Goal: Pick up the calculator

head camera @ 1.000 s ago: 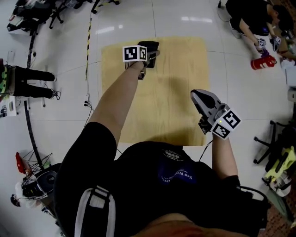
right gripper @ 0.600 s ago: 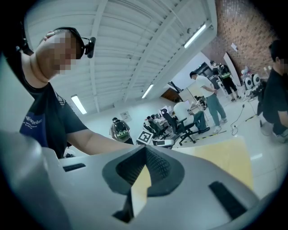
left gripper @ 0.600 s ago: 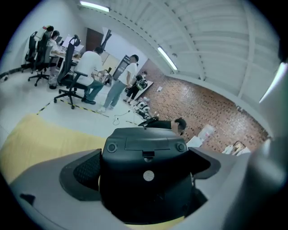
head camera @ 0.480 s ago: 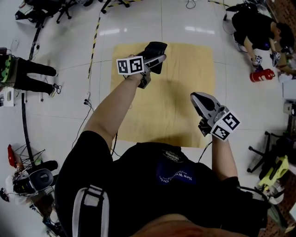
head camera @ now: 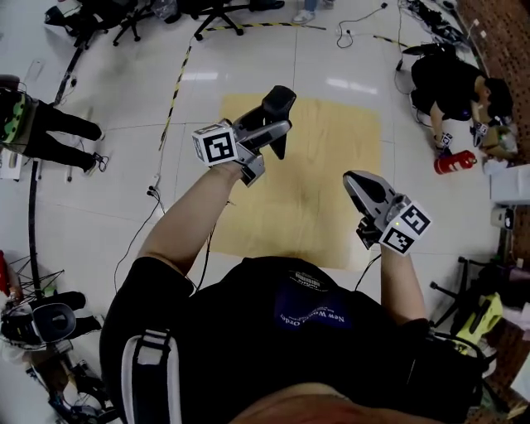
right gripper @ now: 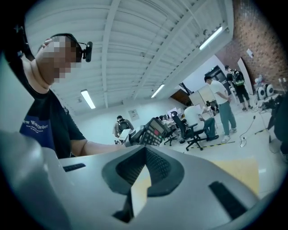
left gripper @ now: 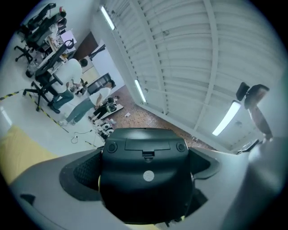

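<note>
The calculator (head camera: 277,106) is black and hangs in the air over the light wooden board (head camera: 331,190), with my left gripper (head camera: 267,131) shut on it. In the left gripper view its black back with the battery cover (left gripper: 144,173) fills the space between the two grey fingers (left gripper: 67,179). The right gripper view shows its keypad side (right gripper: 153,131) held up beyond the person's forearm. My right gripper (head camera: 358,184) hovers at the board's right edge, jaws closed together with nothing between them (right gripper: 145,157).
A person crouches on the floor at the far right (head camera: 451,79) beside a red fire extinguisher (head camera: 451,161). Someone's legs (head camera: 50,137) lie at the left. Yellow-black tape (head camera: 175,83), cables and office chairs (head camera: 224,12) ring the board.
My left gripper has risen with the calculator, away from the board and nearer the head camera. The right gripper has stayed about where it was.
</note>
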Demonstrator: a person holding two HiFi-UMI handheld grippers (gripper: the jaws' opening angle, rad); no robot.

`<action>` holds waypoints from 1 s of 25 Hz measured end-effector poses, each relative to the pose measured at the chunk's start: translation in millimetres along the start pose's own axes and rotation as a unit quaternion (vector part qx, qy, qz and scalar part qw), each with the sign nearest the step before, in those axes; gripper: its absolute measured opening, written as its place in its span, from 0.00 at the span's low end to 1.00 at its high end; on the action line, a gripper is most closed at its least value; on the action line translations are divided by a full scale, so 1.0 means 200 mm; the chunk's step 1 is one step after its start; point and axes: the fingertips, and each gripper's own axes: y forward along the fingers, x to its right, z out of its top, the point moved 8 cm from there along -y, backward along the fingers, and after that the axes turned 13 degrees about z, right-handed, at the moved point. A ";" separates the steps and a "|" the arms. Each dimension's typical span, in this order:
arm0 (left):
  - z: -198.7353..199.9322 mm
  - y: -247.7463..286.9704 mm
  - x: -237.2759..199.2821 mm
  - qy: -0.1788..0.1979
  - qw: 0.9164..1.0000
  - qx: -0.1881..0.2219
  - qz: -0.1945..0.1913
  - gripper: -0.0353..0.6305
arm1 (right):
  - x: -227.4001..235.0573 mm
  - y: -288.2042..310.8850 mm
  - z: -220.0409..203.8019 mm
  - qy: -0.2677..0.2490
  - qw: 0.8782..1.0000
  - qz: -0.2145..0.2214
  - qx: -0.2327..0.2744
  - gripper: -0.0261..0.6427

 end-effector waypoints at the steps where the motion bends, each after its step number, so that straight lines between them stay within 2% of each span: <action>1: 0.03 -0.05 0.05 0.000 1.000 0.011 -0.015 0.94 | -0.03 0.01 0.03 -0.005 1.000 0.005 0.000 0.02; 6: 0.16 -0.33 0.28 -0.007 0.996 0.053 -0.068 0.94 | -0.16 0.09 0.15 -0.030 0.999 0.028 -0.003 0.02; 10: 0.23 -0.57 0.43 -0.013 0.990 0.090 -0.108 0.94 | -0.28 0.18 0.25 -0.044 0.998 0.051 0.000 0.02; 19: 0.19 -0.99 0.60 -0.074 0.972 0.140 -0.176 0.94 | -0.48 0.29 0.35 -0.063 0.994 0.089 0.005 0.02; 25: 0.16 -1.19 0.63 -0.079 0.964 0.156 -0.199 0.94 | -0.50 0.36 0.34 -0.061 0.994 0.086 0.015 0.02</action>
